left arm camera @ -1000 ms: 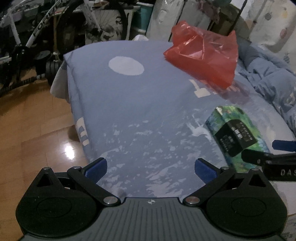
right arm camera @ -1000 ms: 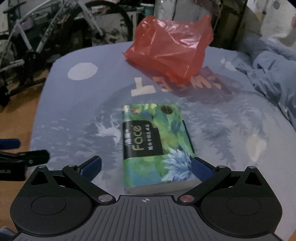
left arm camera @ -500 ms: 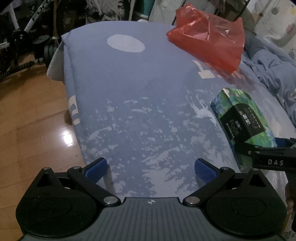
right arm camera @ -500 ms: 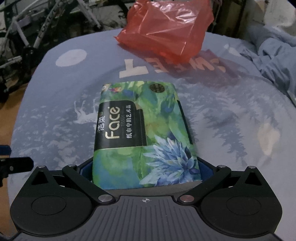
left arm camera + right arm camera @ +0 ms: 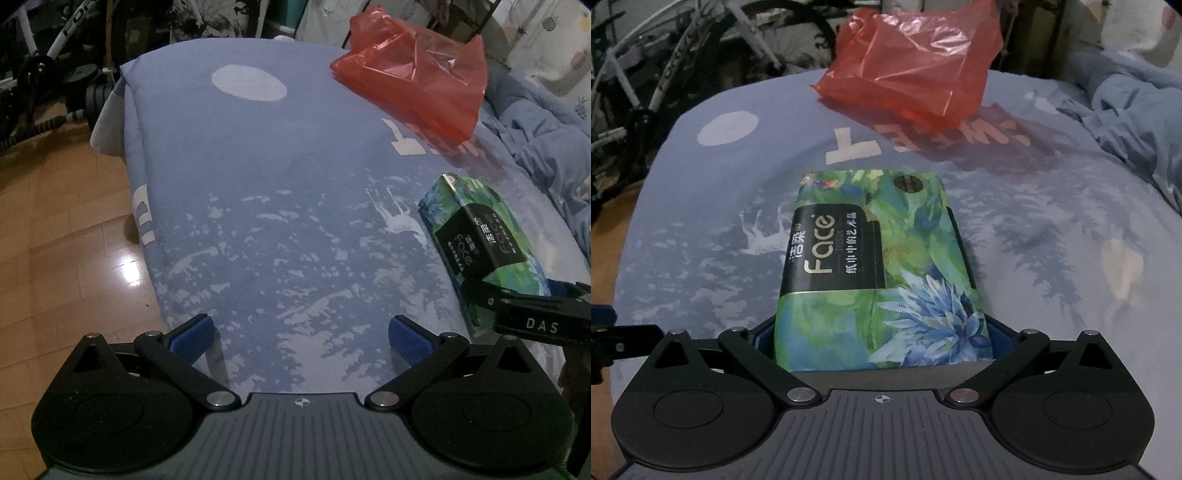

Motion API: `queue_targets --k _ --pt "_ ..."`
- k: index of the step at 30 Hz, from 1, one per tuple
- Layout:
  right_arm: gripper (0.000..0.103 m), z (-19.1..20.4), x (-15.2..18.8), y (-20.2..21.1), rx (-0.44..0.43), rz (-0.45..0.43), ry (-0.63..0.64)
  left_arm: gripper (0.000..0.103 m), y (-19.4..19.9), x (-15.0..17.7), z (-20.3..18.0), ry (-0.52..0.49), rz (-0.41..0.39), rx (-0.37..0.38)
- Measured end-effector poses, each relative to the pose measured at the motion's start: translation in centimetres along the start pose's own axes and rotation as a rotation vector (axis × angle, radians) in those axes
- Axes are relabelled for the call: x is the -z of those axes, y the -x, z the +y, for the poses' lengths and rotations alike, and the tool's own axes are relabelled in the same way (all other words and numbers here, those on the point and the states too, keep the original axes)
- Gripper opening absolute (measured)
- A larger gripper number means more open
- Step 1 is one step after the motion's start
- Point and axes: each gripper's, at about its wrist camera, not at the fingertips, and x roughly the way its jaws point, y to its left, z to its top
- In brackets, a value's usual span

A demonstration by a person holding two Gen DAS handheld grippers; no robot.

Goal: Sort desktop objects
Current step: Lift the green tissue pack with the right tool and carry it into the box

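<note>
The left gripper [image 5: 301, 332] hangs with its blue pads wide apart and nothing between them, over bare blue sheet [image 5: 258, 177]; compared with a second ago the sheet's far edge and the floor [image 5: 62, 229] sit lower in its view, so it has tipped or risen a little without nearing anything. From it, one tissue pack [image 5: 476, 236] lies ahead to the right, its near end between the fingers of the right gripper [image 5: 517, 314], and one red bag [image 5: 417, 77] sits farther ahead on the right. In the right wrist view, the right gripper [image 5: 882, 343] has advanced: a second ago the pack [image 5: 875, 273] lay just ahead of its open fingers, now its near end fills the gap, hiding both pads. Whether the fingers already press it I cannot tell; the pack rests flat on the sheet [image 5: 1052, 229]. That suggests a pickup about to begin, with sorting barely started. The bag [image 5: 912, 62] stands straight ahead, well apart. Count: one pack, one bag, two grippers.
</note>
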Motion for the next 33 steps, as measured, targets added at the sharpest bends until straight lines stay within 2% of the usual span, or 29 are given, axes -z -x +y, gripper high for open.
queue_targets --k 6,17,27,30,33 --pt "0.100 0.4 0.2 2.2 0.025 -0.024 0.004 0.103 0.7 -0.1 -0.2 0.010 -0.011 0.018" --pt "0.100 0.9 0.2 7.9 0.082 -0.093 -0.042 0.103 2.4 0.4 -2.2 -0.049 -0.044 0.055" --pt "0.100 0.5 2.6 15.1 0.163 -0.156 -0.129 0.103 5.2 1.1 -5.3 -0.156 -0.103 0.114" --pt "0.100 0.1 3.9 17.8 0.198 -0.166 -0.156 0.103 6.2 1.8 -7.0 -0.219 -0.105 0.174" --pt "0.100 -0.5 5.6 20.5 0.243 -0.183 -0.200 0.103 7.3 3.2 -9.3 -0.339 -0.106 0.247"
